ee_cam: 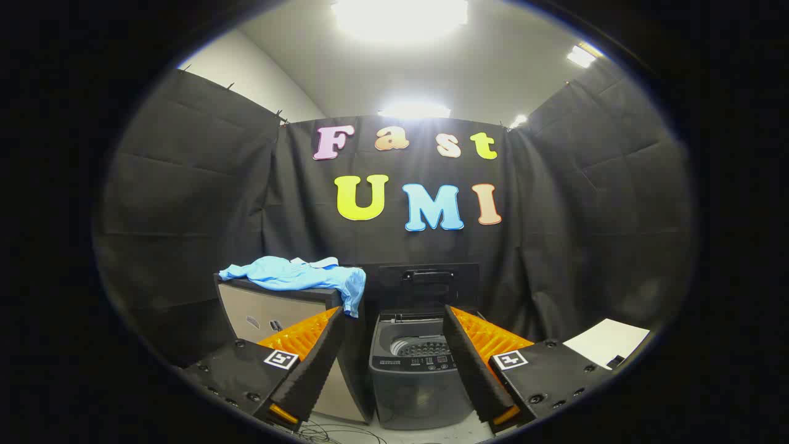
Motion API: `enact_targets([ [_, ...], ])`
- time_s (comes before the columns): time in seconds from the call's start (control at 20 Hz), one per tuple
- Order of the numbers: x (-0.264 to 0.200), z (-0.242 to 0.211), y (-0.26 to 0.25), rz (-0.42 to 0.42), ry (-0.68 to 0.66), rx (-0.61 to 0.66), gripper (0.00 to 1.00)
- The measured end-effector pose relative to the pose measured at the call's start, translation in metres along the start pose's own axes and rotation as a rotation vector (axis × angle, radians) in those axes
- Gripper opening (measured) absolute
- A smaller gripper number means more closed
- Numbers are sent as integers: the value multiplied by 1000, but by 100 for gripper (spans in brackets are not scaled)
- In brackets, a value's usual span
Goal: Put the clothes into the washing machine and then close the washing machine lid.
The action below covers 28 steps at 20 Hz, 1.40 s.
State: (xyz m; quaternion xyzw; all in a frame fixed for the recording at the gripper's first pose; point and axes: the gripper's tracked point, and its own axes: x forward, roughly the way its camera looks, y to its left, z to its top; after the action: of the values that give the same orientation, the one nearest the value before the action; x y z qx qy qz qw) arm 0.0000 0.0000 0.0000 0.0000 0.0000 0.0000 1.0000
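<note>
A light blue garment (296, 276) lies spread on top of a low cabinet (271, 314), one sleeve hanging over its right edge. Right of the cabinet stands a small grey top-loading washing machine (414, 370). Its dark lid (428, 285) is raised upright at the back, and the drum shows inside. My gripper (394, 336) is open with nothing between its fingers. The washing machine sits beyond and between the fingers, and the garment lies beyond the left finger, higher up.
Black cloth walls close the booth on three sides. A white sheet (607, 342) lies on a surface to the right of the right finger. Thin cables (333, 431) lie on the floor in front of the cabinet.
</note>
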Motion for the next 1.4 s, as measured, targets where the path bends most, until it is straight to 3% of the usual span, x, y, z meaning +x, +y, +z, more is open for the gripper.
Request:
enact_targets([
  [1.4, 8, 23, 22, 34, -31, -14, 98],
])
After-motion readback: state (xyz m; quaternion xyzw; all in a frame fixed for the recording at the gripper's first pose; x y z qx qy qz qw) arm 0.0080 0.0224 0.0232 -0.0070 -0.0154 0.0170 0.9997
